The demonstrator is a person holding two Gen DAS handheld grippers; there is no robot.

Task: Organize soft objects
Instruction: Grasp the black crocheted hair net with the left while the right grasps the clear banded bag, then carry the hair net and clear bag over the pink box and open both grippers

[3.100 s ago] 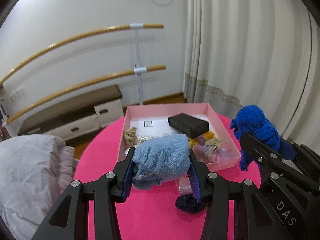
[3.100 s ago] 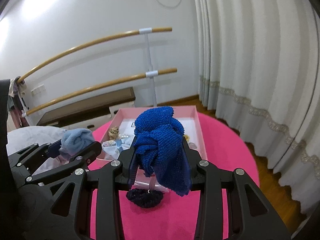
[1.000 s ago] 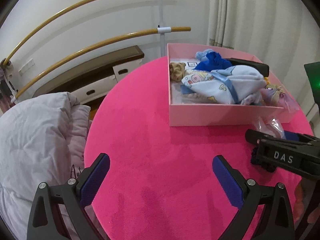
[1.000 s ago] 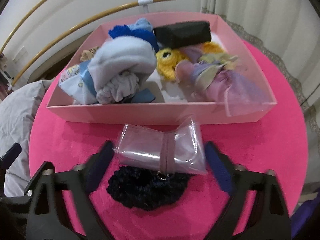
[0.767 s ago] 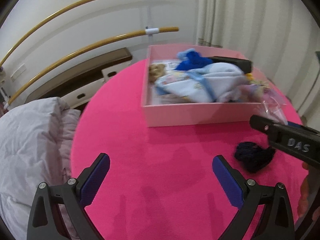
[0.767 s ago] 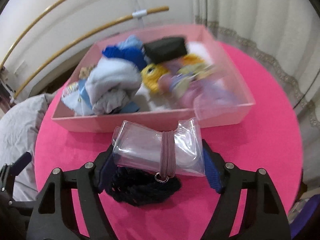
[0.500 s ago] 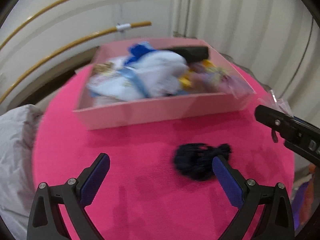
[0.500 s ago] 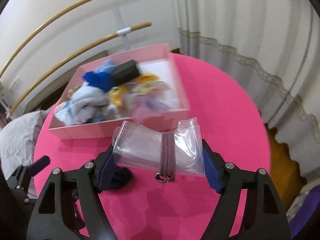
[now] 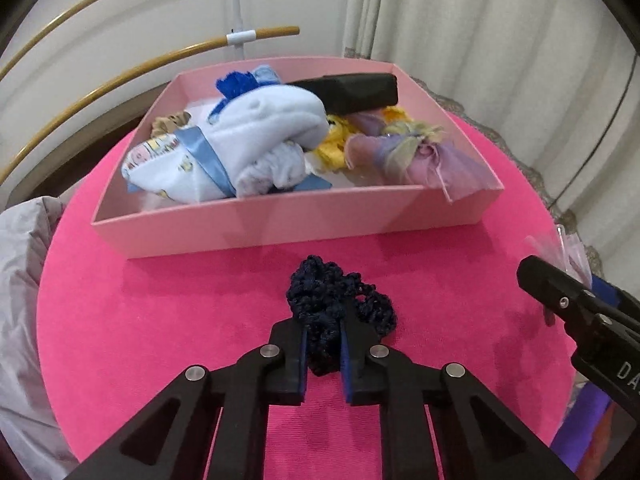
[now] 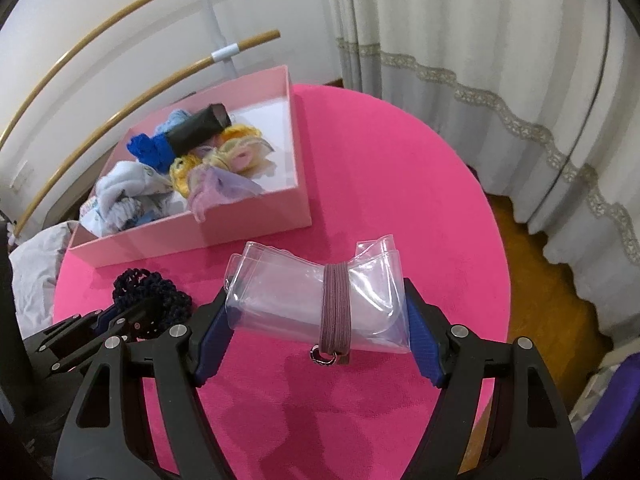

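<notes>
dark navy crocheted scrunchie [image 9: 340, 304], bunched, lumpy, openwork loops

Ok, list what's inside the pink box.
Inside the pink box: a pale blue fleece bundle, a royal blue knit piece, a black case, yellow knit and a lilac gauze bundle. Whatever lies beneath them is covered.

Pink box [image 9: 280, 224] beyond open tabletop [image 9: 160, 320]

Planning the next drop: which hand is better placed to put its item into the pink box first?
Left. The left gripper, jaws just closed on the navy crocheted piece, faces the pink box; the right gripper with the clear pouch sits off its corner.
</notes>
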